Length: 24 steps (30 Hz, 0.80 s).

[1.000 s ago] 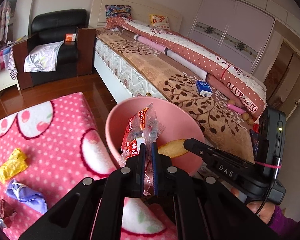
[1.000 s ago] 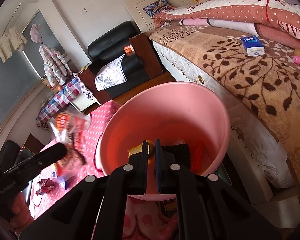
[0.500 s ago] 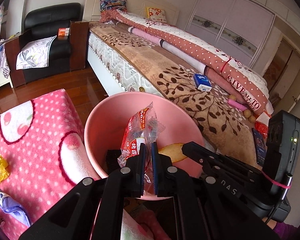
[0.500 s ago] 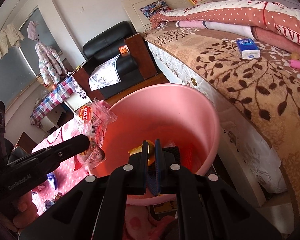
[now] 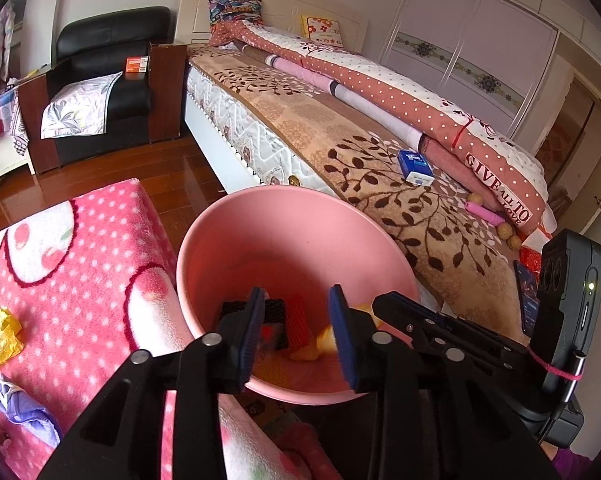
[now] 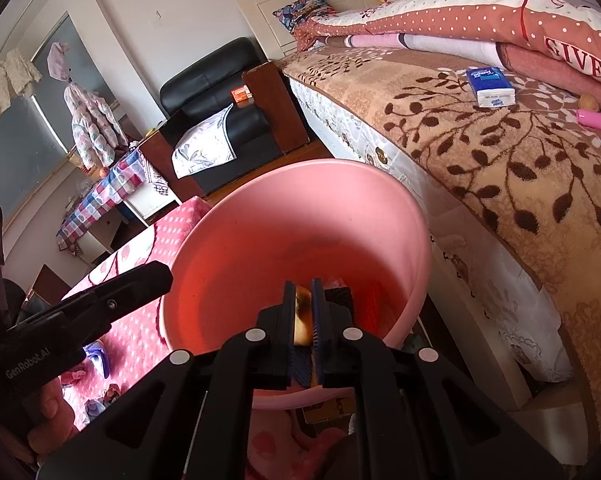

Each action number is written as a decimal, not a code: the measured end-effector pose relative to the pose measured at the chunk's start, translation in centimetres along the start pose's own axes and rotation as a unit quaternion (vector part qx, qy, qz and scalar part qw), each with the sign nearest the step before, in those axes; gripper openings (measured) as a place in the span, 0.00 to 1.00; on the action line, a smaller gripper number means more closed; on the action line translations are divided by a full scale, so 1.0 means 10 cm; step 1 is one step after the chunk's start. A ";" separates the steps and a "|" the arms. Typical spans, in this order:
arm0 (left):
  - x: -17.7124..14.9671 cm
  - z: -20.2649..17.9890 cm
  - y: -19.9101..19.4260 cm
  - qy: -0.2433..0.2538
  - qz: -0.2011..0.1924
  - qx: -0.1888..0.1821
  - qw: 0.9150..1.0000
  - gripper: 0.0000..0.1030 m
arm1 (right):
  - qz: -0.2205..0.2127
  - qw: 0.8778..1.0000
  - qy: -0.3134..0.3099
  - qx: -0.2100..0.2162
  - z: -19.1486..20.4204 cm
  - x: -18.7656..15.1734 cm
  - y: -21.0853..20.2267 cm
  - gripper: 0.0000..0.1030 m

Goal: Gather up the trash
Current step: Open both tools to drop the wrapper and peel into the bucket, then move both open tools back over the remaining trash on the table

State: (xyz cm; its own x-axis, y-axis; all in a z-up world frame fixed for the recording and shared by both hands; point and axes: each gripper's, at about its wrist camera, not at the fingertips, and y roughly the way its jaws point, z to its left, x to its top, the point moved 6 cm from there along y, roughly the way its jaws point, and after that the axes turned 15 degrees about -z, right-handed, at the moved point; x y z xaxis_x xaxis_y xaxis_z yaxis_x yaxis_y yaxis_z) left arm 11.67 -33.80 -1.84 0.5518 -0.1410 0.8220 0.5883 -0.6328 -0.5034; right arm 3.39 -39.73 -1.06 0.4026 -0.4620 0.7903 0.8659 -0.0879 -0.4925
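While the pink bucket (image 5: 236, 240) sits straight ahead beneath both tools, the left gripper (image 5: 296, 320) has just been opening, nothing between its jaws; the right gripper (image 6: 303, 312), barely parted, frames a yellow scrap (image 6: 303, 320), contact unclear.

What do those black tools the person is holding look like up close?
Both are matte black plastic. The left gripper and the right gripper each have two flat fingers with blue ribbed pads and silver rivets. White lettering runs along the side of each. The right one carries a black camera box with a green light and a pink band. A purple sleeve shows.
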 end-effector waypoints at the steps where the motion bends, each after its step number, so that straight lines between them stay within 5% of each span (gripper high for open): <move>1: 0.00 0.00 -0.02 0.000 -0.001 0.001 1.000 0.37 | 0.000 1.000 0.001 0.002 0.00 0.00 -0.01 0.18; 4: 0.00 0.01 -0.06 0.001 -0.003 0.002 1.000 0.40 | -0.004 1.000 0.003 0.006 0.02 0.01 -0.04 0.31; 24: -0.01 0.21 -0.56 -0.011 -0.029 0.035 0.999 0.42 | -0.024 0.999 -0.031 0.036 0.31 0.02 -0.25 0.31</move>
State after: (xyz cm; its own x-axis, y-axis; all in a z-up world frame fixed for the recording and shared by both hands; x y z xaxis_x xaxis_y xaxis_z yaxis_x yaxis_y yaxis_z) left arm 9.54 -28.69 0.34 0.5287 -0.0885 0.8442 0.6586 -0.5847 -0.4738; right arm 2.20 -36.90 1.44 0.3757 -0.4023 0.8349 0.9028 -0.0447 -0.4277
